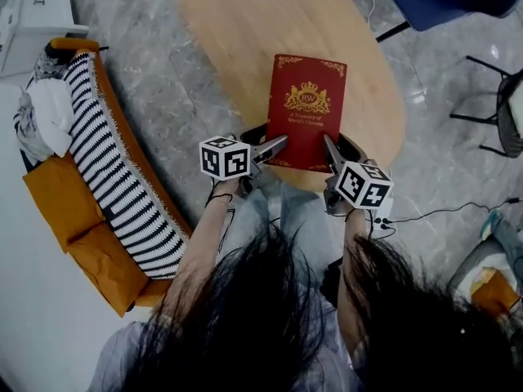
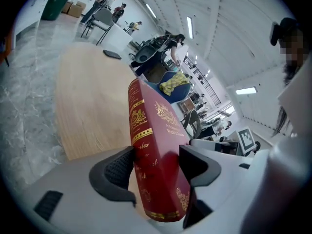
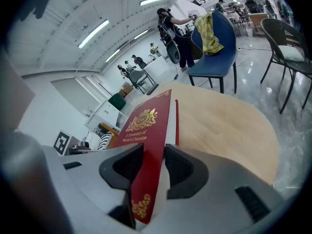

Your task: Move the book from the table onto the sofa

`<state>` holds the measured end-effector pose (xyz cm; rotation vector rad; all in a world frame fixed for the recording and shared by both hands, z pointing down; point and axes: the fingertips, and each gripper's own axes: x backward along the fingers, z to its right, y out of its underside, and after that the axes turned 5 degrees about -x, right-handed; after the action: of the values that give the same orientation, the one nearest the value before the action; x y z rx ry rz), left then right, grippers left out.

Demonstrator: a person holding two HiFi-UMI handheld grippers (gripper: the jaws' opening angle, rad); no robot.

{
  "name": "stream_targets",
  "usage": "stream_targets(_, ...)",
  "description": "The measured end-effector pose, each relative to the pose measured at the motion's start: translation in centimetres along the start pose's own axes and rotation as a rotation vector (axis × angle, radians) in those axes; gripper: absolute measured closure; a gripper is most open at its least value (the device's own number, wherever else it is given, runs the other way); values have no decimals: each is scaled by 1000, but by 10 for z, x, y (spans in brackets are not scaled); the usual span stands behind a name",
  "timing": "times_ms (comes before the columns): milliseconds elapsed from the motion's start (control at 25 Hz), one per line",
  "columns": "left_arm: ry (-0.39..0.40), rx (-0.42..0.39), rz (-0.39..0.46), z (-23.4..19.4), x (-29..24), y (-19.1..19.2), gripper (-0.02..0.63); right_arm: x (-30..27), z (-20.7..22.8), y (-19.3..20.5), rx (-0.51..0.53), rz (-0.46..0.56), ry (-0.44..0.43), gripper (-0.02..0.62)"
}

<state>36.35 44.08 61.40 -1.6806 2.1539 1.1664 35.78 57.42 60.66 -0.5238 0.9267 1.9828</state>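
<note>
With your left gripper (image 1: 274, 146) and right gripper (image 1: 330, 147) each clamped on a near corner of the red book (image 1: 306, 104), held above the counter (image 1: 237, 31), its unsupported far end could sag and slip free as you swing toward the sofa (image 1: 61, 207).

Near corners of book (image 1: 307, 109) behind fingers (image 1: 273, 147)

- A wooden table (image 1: 237, 31), oval in shape, is seen standing on a grey marbled floor (image 1: 147, 39).
- A small dark flat thing (image 2: 112, 54) is laid at its far end.
- A striped blanket (image 1: 114, 178) is spread over the orange sofa (image 1: 73, 211).
</note>
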Motion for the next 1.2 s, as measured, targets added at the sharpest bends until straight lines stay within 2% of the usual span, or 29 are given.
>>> stream_targets(200, -36, 3, 72, -5, 33, -15, 302, -8, -35, -7, 53, -18, -39, 446)
stream_targets(480, -96, 51, 172, -32, 107, -1, 302, -33, -101, 21, 156, -87, -101, 448)
stream_targets(840, -171, 161, 289, -80, 199, 52, 302, -66, -180, 92, 294, -212, -144, 449)
stream_targets(1200, -251, 269, 399, -139, 321, 116, 302, -106, -282, 191, 395, -319, -197, 449)
